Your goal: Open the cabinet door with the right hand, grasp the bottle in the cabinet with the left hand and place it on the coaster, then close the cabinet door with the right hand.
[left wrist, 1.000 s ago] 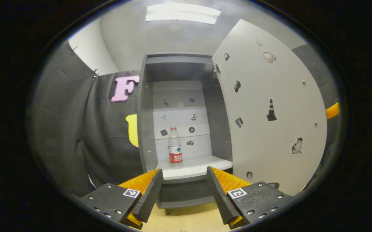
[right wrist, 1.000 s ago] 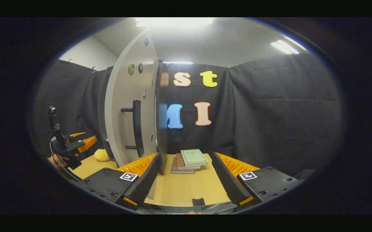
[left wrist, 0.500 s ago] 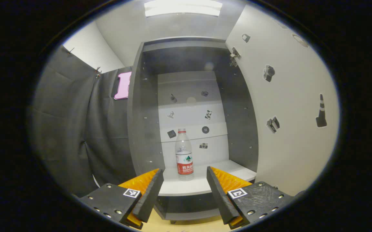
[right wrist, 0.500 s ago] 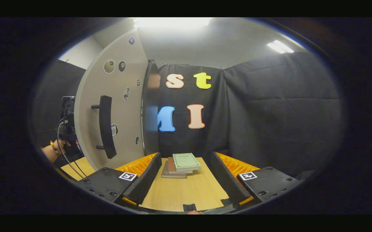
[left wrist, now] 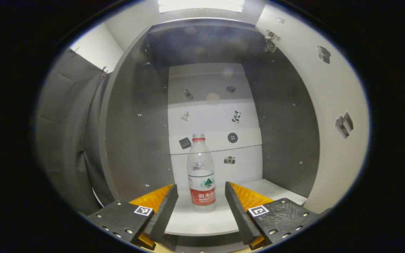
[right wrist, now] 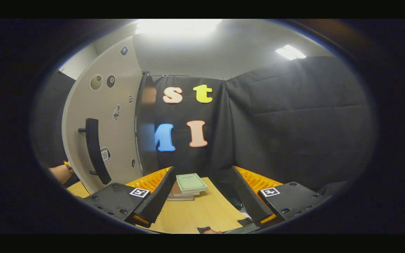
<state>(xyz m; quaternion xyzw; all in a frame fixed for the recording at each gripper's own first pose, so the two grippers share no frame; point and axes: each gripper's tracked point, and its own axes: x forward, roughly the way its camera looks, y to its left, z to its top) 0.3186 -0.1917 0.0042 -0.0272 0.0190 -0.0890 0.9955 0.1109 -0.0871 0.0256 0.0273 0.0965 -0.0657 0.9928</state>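
Bottle (left wrist: 201, 174): stands upright on the white shelf (left wrist: 202, 221) inside the cabinet, long axis vertical, capped end pointing up, labelled lower half facing the left gripper view.
Cabinet (left wrist: 135, 116): grey side walls, pale back panel with small stickers; open.
Cabinet door (left wrist: 332, 105): swung wide at the right of the left gripper view; in the right gripper view its outer face (right wrist: 118, 116) with a dark bar handle (right wrist: 95, 151) stands at the left.
Left gripper (left wrist: 201, 208): fingers spread, one on each side of the bottle's base, not touching it.
Right gripper (right wrist: 202, 196): fingers spread, holding nothing, over the wooden worktop (right wrist: 195, 214).
Books (right wrist: 187, 185): small stack on the worktop, beyond the right gripper's fingers.
Person: a forearm (right wrist: 60, 173) shows left of the door.
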